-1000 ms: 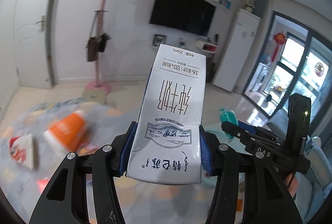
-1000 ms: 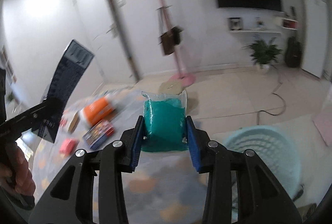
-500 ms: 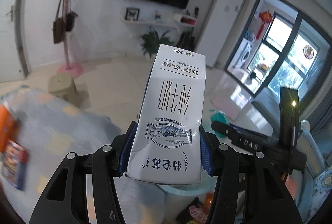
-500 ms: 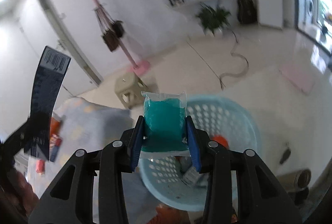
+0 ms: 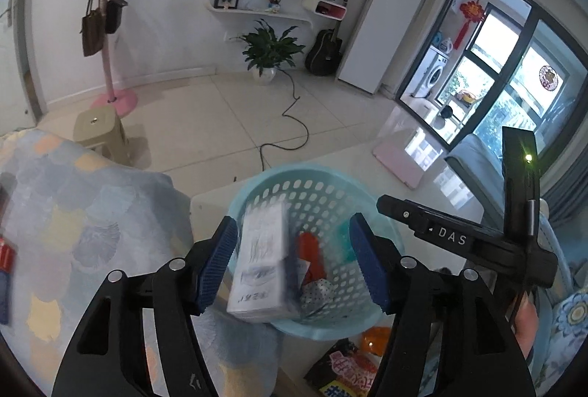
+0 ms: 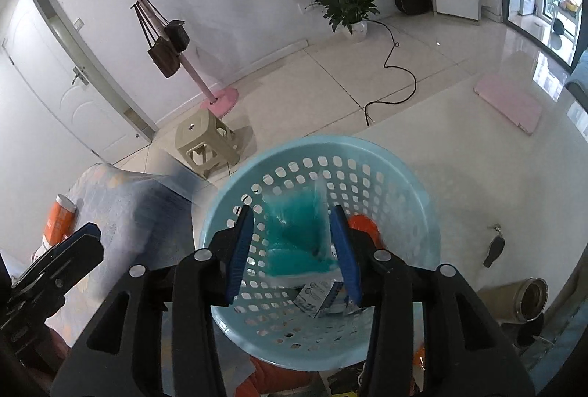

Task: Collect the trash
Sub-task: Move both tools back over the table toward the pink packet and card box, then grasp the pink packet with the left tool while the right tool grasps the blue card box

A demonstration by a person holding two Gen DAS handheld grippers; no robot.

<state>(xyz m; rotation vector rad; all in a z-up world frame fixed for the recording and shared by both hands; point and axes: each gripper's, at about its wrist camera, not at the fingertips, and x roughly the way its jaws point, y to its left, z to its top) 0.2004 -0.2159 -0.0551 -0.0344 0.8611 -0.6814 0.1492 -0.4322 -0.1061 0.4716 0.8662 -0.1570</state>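
Observation:
A light blue perforated basket (image 5: 294,173) (image 6: 319,141) stands on the floor below both grippers. My left gripper (image 5: 292,235) hangs over it with its jaws opening. A white milk carton (image 5: 261,264), blurred, drops between them into the basket, well clear of the right pad. My right gripper (image 6: 292,224) is also over the basket, jaws opening. A teal pouch (image 6: 297,235) sits blurred and loose between its blue pads. A red-orange wrapper (image 5: 310,257) (image 6: 362,226) and a small carton (image 6: 323,294) lie inside the basket.
A patterned blanket (image 5: 73,213) with an orange bottle (image 6: 58,217) lies to the left. A beige stool (image 6: 205,143), a pink coat stand and a black cable (image 5: 290,125) are beyond the basket. Snack wrappers (image 5: 349,364) and a metal flask (image 6: 529,298) lie on the floor near it.
Both grippers swung from over the blanket to above the basket and tipped downward. Their jaws parted, and the carton and the pouch came loose from the pads.

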